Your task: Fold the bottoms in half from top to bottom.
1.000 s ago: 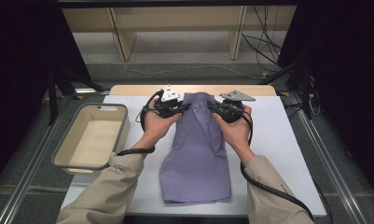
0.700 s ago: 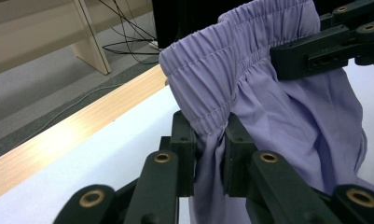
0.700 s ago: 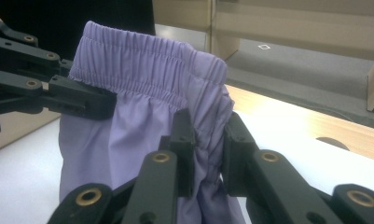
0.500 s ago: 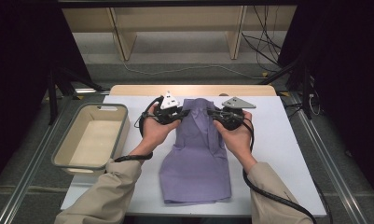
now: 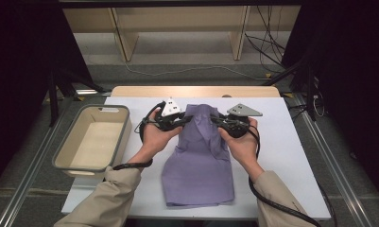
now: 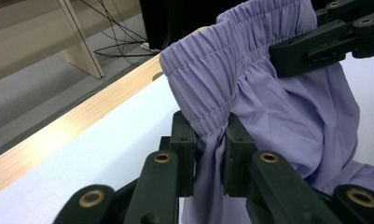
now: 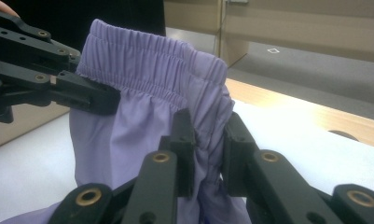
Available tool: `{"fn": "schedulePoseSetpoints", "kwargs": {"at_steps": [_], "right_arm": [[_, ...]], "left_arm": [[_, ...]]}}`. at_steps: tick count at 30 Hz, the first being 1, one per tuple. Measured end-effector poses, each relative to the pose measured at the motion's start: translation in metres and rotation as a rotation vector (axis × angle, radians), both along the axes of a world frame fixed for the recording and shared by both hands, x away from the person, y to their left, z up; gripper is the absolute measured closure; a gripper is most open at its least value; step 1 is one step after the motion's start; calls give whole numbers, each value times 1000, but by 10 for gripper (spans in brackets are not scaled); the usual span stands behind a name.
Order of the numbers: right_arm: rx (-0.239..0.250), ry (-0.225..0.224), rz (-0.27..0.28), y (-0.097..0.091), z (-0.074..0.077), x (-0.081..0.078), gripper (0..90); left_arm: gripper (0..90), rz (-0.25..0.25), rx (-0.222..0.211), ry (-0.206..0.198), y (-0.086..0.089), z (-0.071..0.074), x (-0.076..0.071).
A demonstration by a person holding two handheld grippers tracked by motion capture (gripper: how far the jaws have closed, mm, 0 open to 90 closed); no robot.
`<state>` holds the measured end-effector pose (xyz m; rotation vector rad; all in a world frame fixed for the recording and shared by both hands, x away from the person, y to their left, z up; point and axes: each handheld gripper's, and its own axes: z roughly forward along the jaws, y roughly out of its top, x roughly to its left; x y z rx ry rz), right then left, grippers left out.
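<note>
Both tools, left tool (image 5: 183, 121) and right tool (image 5: 219, 123), pinch the purple shorts' (image 5: 199, 165) waistband, now drawn closer together over the shorts, likely starting a fold.

No words anywhere that I can read. No label, brand or number on the cloth or bin. Nothing legible on my jaws either.

One purple garment (image 5: 199, 163), one tray (image 5: 66, 153) (beige), two grippers.
</note>
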<state>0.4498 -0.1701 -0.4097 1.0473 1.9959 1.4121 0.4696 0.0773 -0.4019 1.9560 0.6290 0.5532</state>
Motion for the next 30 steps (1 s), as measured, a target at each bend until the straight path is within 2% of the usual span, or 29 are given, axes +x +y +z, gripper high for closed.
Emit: {"fn": "schedulePoseSetpoints", "kwargs": {"at_steps": [7,15,30], "right_arm": [[8,-7,4,0,0,-5,782],[15,-11,-6,1,-2,-8,782],[7,-23,-9,1,-6,-18,782]], "left_arm": [[778,0,-18,-3,2,-1,-5],[778,-1,-10,-22,2,-1,-11],[778,-1,-19,-17,2,-6,-20]]}}
